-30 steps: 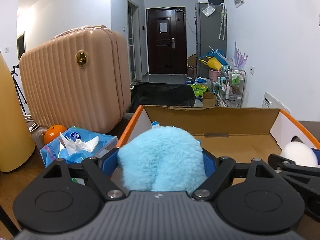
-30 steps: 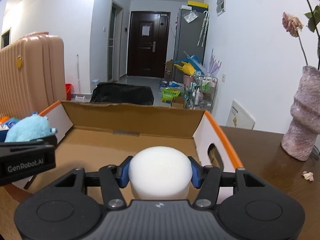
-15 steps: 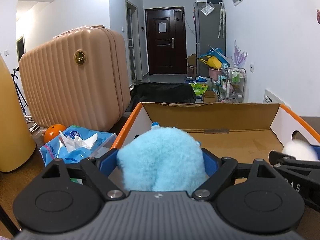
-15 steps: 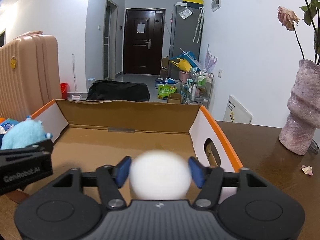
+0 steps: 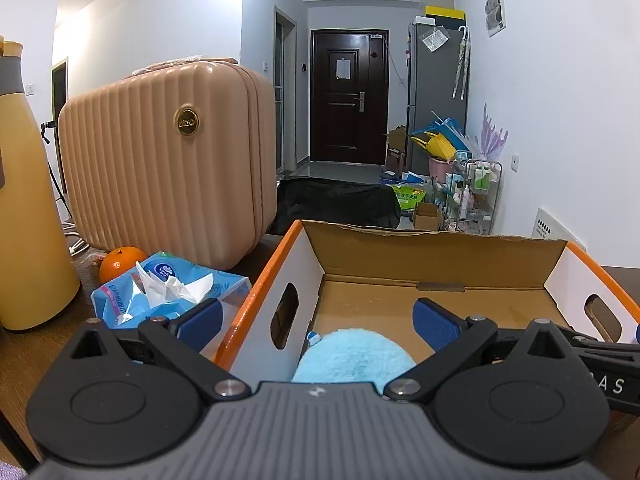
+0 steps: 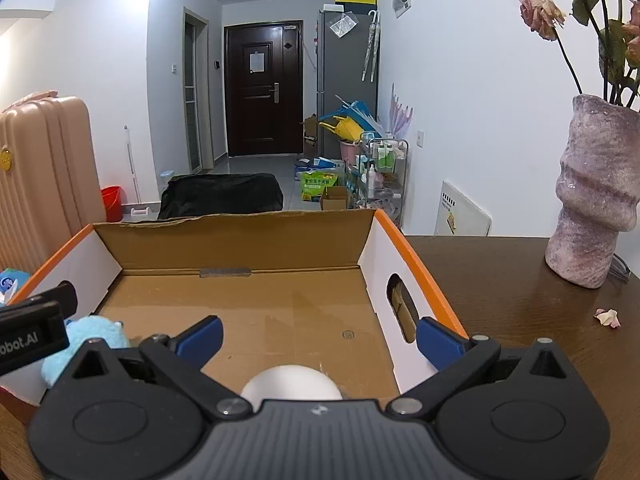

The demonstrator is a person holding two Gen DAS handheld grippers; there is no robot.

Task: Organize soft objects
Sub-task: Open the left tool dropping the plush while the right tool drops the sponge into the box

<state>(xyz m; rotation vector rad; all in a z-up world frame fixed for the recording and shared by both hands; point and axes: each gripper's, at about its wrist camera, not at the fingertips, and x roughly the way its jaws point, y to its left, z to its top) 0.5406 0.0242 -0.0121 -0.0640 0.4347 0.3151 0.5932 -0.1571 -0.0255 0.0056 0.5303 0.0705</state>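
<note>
An open cardboard box (image 5: pixel 432 252) (image 6: pixel 232 236) with orange rims stands on the brown table. A fluffy light-blue plush toy (image 5: pixel 352 358) (image 6: pixel 86 340) lies on the box floor at its left end, below my left gripper (image 5: pixel 318 320). That gripper's jaws are opening wide, straddling the box's left wall, and its blue pads do not touch the toy. A white soft ball (image 6: pixel 292 382) rests on the box floor near the front. My right gripper (image 6: pixel 320 336) hangs over it with jaws opening wide and pads apart from the ball.
A blue tissue pack (image 5: pixel 160 292), an orange (image 5: pixel 120 264), a yellow bottle (image 5: pixel 28 216) and a pink ribbed suitcase (image 5: pixel 168 168) stand left of the box. A mauve vase (image 6: pixel 596 200) with dried roses stands on the table to the right, with a fallen petal (image 6: pixel 608 317) nearby.
Both grippers went from shut on their objects to wide open. The blue plush and the white ball dropped from between the pads onto the box floor.
</note>
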